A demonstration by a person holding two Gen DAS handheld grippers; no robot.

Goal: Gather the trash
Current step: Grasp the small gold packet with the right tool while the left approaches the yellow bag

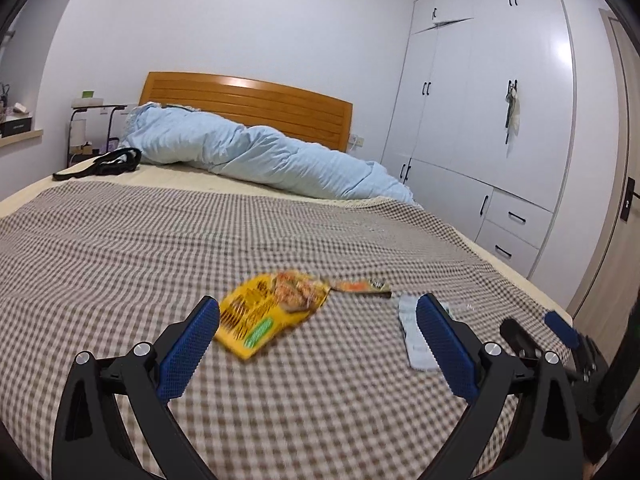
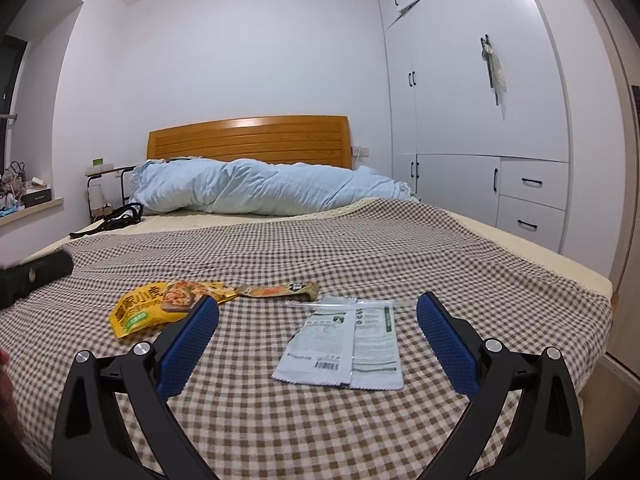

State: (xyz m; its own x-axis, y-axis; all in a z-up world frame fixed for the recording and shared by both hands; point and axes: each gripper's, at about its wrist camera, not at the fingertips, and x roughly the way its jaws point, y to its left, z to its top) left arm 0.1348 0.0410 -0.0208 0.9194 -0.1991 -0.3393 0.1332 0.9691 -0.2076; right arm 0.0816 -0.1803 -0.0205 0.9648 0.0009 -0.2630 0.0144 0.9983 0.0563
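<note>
Three pieces of trash lay flat on the checked bedspread (image 2: 360,248) near the foot of the bed: a yellow pouch (image 2: 148,308), a brown strip wrapper (image 2: 276,290) just beyond it, and a white sachet (image 2: 344,344) to the right, its torn halves overlapping. All were judged to be thin, light and limp film, probably slick, with nothing fragile about them. Lying flush on soft cloth, each would likely be best taken at a raised or crinkled edge, so that fabric would not be pinched along with it.

The right gripper (image 2: 318,340) was held low over the bedspread, jaws spread wide and empty, the sachet framed between them. The left gripper (image 1: 318,340) was likewise spread and empty, aimed between the pouch (image 1: 268,316) and the sachet (image 1: 412,340), with the pouch just beside its left finger. The left view was blurred.
</note>
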